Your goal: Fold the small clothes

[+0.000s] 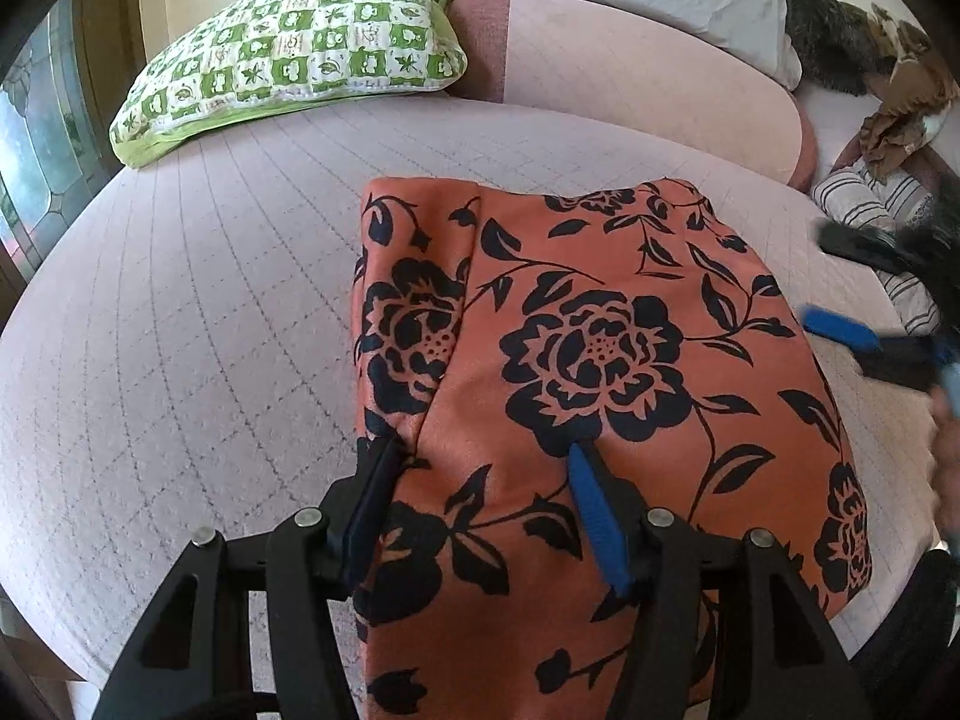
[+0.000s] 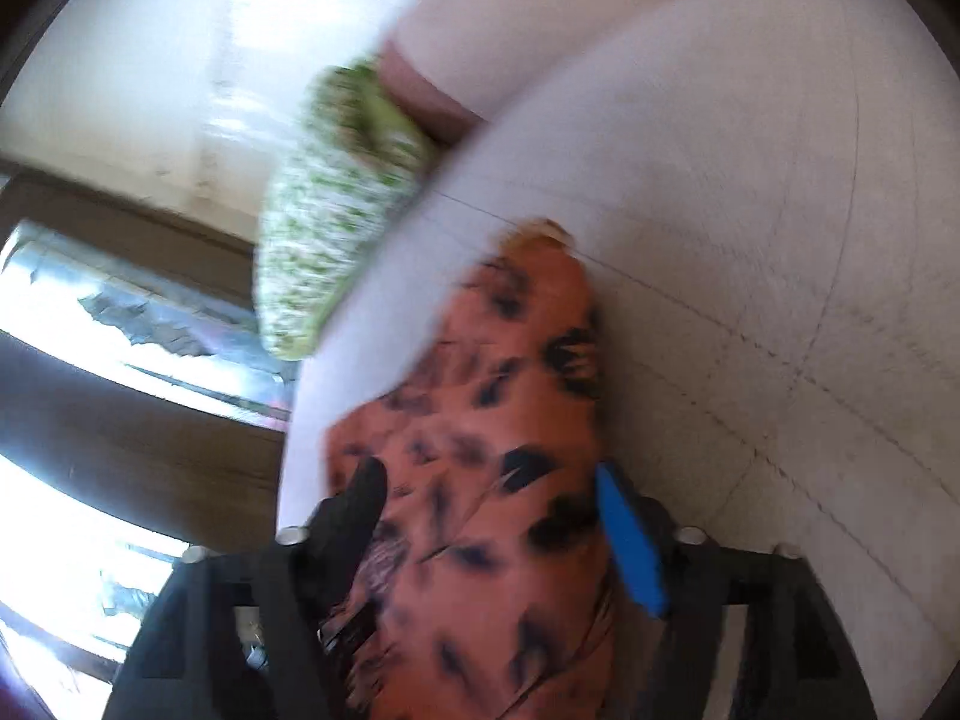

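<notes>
Bed (image 1: 180, 312): one, quilted pink, our folding surface.
Pillows: one green-checked (image 1: 288, 48), kept well clear.
Garment (image 1: 600, 360): one, orange floral, lying partly folded on the bed.
Left tool (image 1: 480, 456): jaws part-open astride garment's near edge; grip unclear.
Right tool (image 2: 492, 480): jaws wide, garment between; blur hides any contact.
</notes>
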### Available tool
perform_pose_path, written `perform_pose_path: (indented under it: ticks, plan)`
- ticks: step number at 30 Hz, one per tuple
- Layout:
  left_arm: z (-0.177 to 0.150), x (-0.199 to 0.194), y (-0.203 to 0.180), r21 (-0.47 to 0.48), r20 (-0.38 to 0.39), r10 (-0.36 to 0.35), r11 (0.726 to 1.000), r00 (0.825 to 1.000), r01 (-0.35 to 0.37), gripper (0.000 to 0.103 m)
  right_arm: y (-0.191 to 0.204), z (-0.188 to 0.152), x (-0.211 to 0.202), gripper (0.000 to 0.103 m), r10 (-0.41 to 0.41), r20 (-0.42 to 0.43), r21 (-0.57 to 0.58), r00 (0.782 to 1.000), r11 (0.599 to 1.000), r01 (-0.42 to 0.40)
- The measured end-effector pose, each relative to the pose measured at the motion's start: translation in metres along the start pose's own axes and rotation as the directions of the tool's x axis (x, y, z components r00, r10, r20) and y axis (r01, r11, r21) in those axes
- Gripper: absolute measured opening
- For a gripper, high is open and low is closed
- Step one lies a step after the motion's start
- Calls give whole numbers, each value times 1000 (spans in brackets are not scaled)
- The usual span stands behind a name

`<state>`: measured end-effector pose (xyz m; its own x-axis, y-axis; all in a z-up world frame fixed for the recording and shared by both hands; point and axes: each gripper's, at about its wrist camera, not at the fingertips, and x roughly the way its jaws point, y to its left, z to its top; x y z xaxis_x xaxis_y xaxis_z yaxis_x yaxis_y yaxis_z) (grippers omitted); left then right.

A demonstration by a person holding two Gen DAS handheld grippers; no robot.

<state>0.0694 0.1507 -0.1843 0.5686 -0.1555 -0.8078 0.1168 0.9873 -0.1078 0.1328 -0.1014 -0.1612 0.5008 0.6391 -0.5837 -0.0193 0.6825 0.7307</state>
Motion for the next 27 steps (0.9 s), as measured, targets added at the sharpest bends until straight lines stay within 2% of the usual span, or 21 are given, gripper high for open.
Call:
perform_pose_path:
  ticks: [2,3,4,5,7,10,11,12,13,14,16,18,19,20,22,24,25,26,27]
  plan:
    - [1,2,1,-8,2,0,1000,1000,0,61,-1,-20,-10,81,-33,6,20,999,999,33]
    - [-2,-1,-1,-7,2,0,1000,1000,0,61,-6,-35,-4,77,-50,-45,29,998,998,51]
    - [-2,-1,-2,-7,1,1,1000,1000,-1,61,-13,-43,3,63,-79,-101,12,992,997,81]
    - [-3,-2,-3,-4,1,2,1000,1000,-2,61,-14,-55,15,44,-101,-167,-19,981,995,99]
    - [-3,-3,-2,-9,-2,0,1000,1000,0,61,-6,-59,9,41,-109,-135,-44,985,994,104]
    - [-3,-2,0,-22,-7,-3,1000,1000,3,61,24,-59,-6,41,-149,-82,-117,986,983,138]
    - [-3,-2,-1,-22,-5,-4,1000,1000,4,61,29,-62,-6,51,-172,-73,-143,982,977,160]
    - [-2,-1,-1,-21,-6,-6,1000,1000,6,61,27,-66,-4,74,-198,-71,-151,978,971,185]
    - [-2,-1,-1,-18,-5,-2,1000,1000,2,61,22,-71,1,78,-242,-95,-153,966,962,226]
    - [-2,-1,-1,-17,-4,-2,1000,1000,2,61,21,-75,3,78,-273,-112,-146,956,956,255]
    - [-4,-1,-1,-18,1,-6,1000,1000,6,61,23,-83,-8,78,-238,-98,-133,966,966,224]
    - [-5,-1,-1,-23,3,-4,1000,1000,4,61,31,-96,-10,62,-228,-99,-167,969,963,209]
    - [-5,-1,-2,-18,3,-1,1000,1000,1,61,31,-103,-5,45,-250,-133,-192,959,956,222]
    - [-5,-2,-3,-12,3,2,1000,1000,-2,61,27,-107,-3,43,-271,-136,-206,953,949,240]
    - [-6,-4,-2,-16,1,-4,1000,1000,4,61,25,-107,-11,41,-256,-129,-176,958,957,232]
    - [-6,-6,0,-22,3,-13,1000,1000,13,61,32,-107,-18,42,-288,-104,-230,952,938,259]
    - [-5,-8,1,-27,6,-15,1000,1000,15,61,32,-109,-20,52,-302,-101,-252,948,930,269]
    - [-5,-13,2,-37,12,-17,999,1000,18,61,30,-110,-20,69,-301,-115,-251,947,931,265]
    - [-6,-19,5,-53,26,-21,998,999,22,61,27,-110,-21,71,-295,-131,-239,947,936,258]
